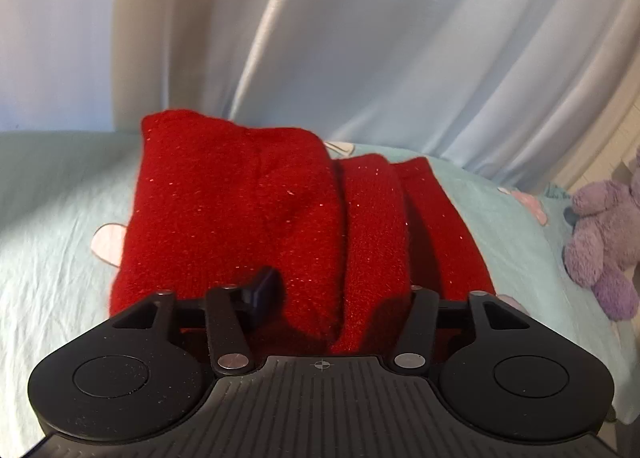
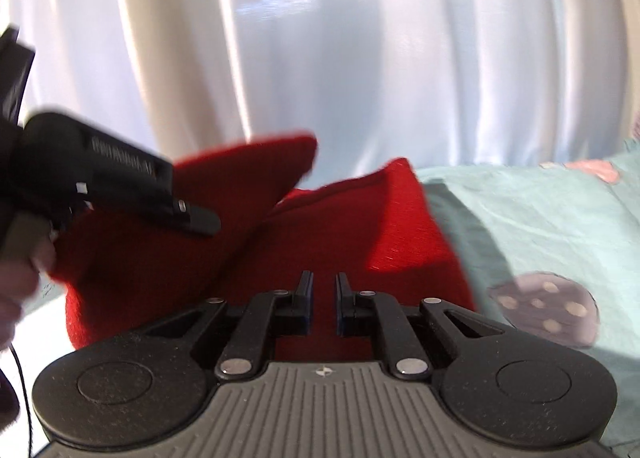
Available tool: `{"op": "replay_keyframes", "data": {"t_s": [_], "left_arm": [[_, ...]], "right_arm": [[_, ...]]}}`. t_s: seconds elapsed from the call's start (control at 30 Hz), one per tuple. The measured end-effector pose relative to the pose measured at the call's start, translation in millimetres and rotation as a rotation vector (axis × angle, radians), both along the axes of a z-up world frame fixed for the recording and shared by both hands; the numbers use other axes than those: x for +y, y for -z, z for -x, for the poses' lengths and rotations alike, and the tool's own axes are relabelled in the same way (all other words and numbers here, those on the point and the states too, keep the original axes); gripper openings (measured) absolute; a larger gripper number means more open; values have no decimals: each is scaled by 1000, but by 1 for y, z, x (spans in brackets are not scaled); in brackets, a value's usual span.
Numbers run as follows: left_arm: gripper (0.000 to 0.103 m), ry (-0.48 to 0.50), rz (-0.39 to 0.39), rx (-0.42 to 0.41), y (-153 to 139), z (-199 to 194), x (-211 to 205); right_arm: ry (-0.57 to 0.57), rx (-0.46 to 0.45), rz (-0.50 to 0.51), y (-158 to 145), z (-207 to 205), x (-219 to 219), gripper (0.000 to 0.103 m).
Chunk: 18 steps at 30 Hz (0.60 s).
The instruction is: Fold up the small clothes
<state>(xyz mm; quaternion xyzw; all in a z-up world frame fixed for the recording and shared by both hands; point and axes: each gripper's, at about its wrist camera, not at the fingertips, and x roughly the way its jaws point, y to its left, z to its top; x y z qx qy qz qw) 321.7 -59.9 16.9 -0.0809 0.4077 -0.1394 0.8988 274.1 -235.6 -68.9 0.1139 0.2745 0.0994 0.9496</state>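
Now left fingers [image 1: 264,290] gape over red garment [image 1: 232,210]; right fingers [image 2: 304,290] nearly meet, empty.

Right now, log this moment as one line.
task: fold small clothes | red knit garment: bunched on bed sheet | left claw: open, over garment | right claw: shut, empty | purple plush toy: beside

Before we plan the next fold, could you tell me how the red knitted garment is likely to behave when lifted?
The red knitted garment probably flops and drapes: it lies in soft rolled folds. Its fuzzy knit likely grips rather than slips. It looks thick, so folds may spring open.
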Motion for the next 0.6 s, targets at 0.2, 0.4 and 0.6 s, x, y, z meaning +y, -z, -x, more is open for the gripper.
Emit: {"op": "replay_keyframes", "data": {"t_s": [0.2, 0.4, 0.6], "left_arm": [[82, 157, 22, -69, -29, 42, 1], [81, 169, 83, -202, -68, 96, 43], [78, -91, 76, -132, -53, 79, 104]], "right_arm": [[32, 49, -52, 8, 1, -21, 11], [37, 53, -66, 6, 0, -27, 11], [29, 64, -41, 10, -2, -21, 12]]}}
